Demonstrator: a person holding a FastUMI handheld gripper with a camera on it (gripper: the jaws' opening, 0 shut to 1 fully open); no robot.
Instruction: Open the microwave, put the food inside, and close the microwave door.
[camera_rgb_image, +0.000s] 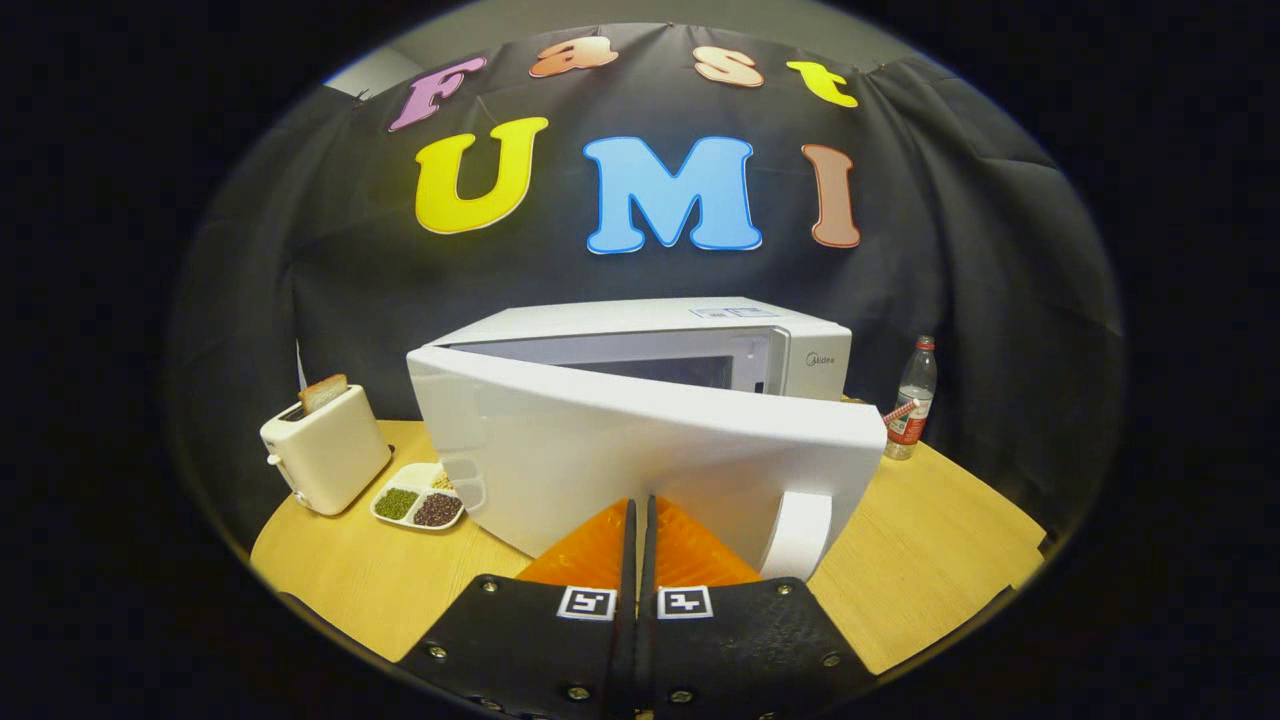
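I cannot see much inside the microwave (640, 400), because its door (650, 455) hides most of the opening. Only a thin dark strip shows over the top of the door, and I cannot tell if any food is in there. My hand-held gripper (640, 515) has its two fingers pressed close together with nothing between them. Their tips are right at the door's outer face, but I cannot tell if they touch it. The microwave is white and sits in the middle of the wooden table (940, 560). Its door is partly open, with a white handle (798, 535) near the fingers. Left of it are a toaster (325, 460) with bread (322, 392) sticking up and a small tray (420, 505) of beans. A bottle (912, 400) stands on the right.
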